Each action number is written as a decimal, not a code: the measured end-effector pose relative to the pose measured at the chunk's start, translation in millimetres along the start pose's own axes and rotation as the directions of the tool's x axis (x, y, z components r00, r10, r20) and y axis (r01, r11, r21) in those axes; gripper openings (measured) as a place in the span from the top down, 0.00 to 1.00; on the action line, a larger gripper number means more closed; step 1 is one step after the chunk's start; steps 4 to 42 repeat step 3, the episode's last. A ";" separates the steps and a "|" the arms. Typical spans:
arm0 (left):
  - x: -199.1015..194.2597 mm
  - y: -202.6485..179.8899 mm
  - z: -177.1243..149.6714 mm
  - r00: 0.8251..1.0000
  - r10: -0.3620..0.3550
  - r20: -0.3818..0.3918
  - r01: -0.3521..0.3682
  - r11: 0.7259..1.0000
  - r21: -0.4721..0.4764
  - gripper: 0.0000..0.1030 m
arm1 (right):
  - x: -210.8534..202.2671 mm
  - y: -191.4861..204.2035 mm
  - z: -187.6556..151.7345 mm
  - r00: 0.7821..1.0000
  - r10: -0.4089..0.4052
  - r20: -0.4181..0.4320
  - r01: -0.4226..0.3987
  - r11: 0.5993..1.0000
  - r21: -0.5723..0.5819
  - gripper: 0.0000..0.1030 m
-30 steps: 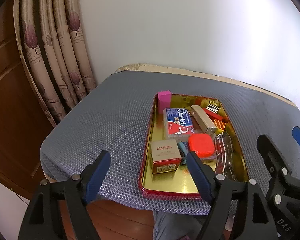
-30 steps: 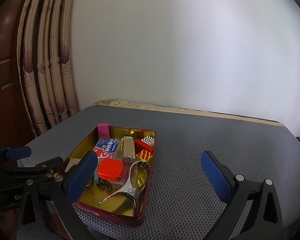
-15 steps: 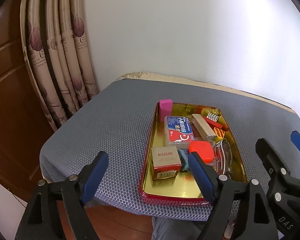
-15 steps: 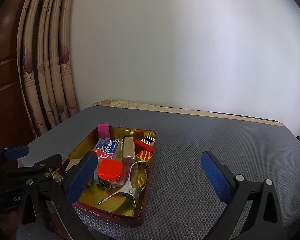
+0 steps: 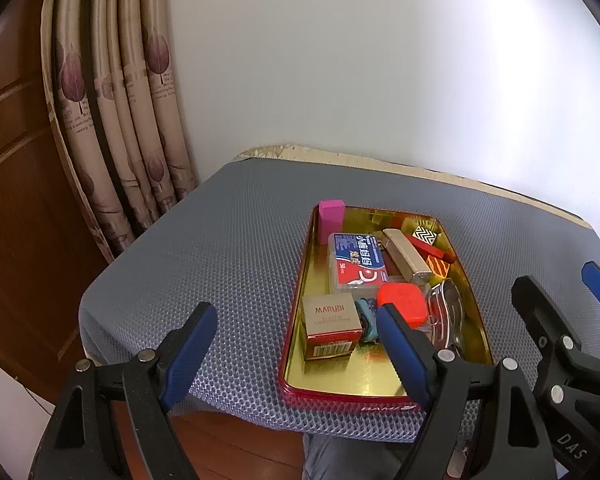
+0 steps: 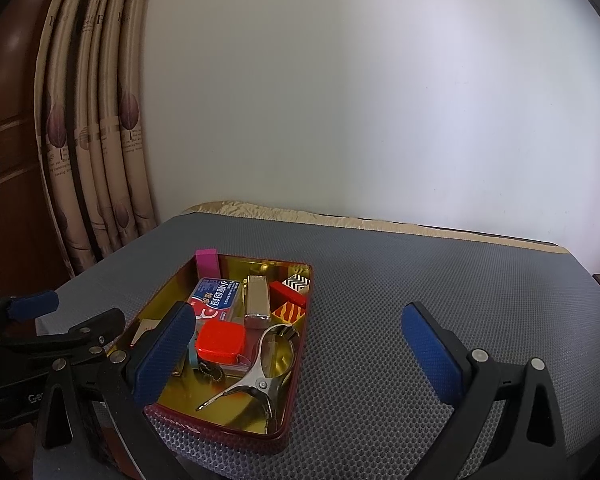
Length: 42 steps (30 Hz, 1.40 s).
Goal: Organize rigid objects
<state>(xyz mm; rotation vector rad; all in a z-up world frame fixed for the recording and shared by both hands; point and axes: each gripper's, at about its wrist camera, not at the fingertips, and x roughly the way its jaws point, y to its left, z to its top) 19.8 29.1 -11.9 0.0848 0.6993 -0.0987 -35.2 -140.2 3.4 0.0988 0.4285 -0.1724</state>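
Note:
A red-rimmed tin tray (image 5: 364, 376) with a gold inside lies on the grey mat. It holds a pink block (image 5: 331, 220), a blue and red box (image 5: 358, 262), a metal stapler (image 5: 406, 256), a red square case (image 5: 402, 304), a MARUBI box (image 5: 332, 326), patterned blocks (image 5: 427, 235) and a steel clip (image 6: 256, 380). My left gripper (image 5: 296, 316) hovers open near the tray's near end, holding nothing. My right gripper (image 6: 298, 316) is open and empty over the tray's right rim (image 6: 300, 344); it also shows at the edge of the left wrist view (image 5: 558, 278).
The grey mesh mat (image 5: 228, 264) covers a small table against a white wall. Patterned curtains (image 5: 116, 120) and a wooden door stand to the left. Open mat (image 6: 420, 280) stretches right of the tray. A person's trouser leg (image 5: 340, 456) shows under the near edge.
The left gripper has risen and tipped up a little, so the tray sits lower and farther in its view. The right gripper has barely moved. Both stay open.

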 end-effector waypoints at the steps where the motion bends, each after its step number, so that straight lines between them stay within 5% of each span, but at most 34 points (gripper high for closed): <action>1: 0.7 0.3 0.4 1.000 0.006 -0.003 -0.006 1.000 -0.001 0.18 | 0.2 0.2 0.4 1.000 0.000 0.000 0.000 1.000 -0.002 0.00; 42: 1.1 0.2 0.1 1.000 0.005 -0.008 -0.005 1.000 0.003 0.18 | 0.4 -0.2 0.8 1.000 0.000 -0.001 0.000 1.000 0.001 0.00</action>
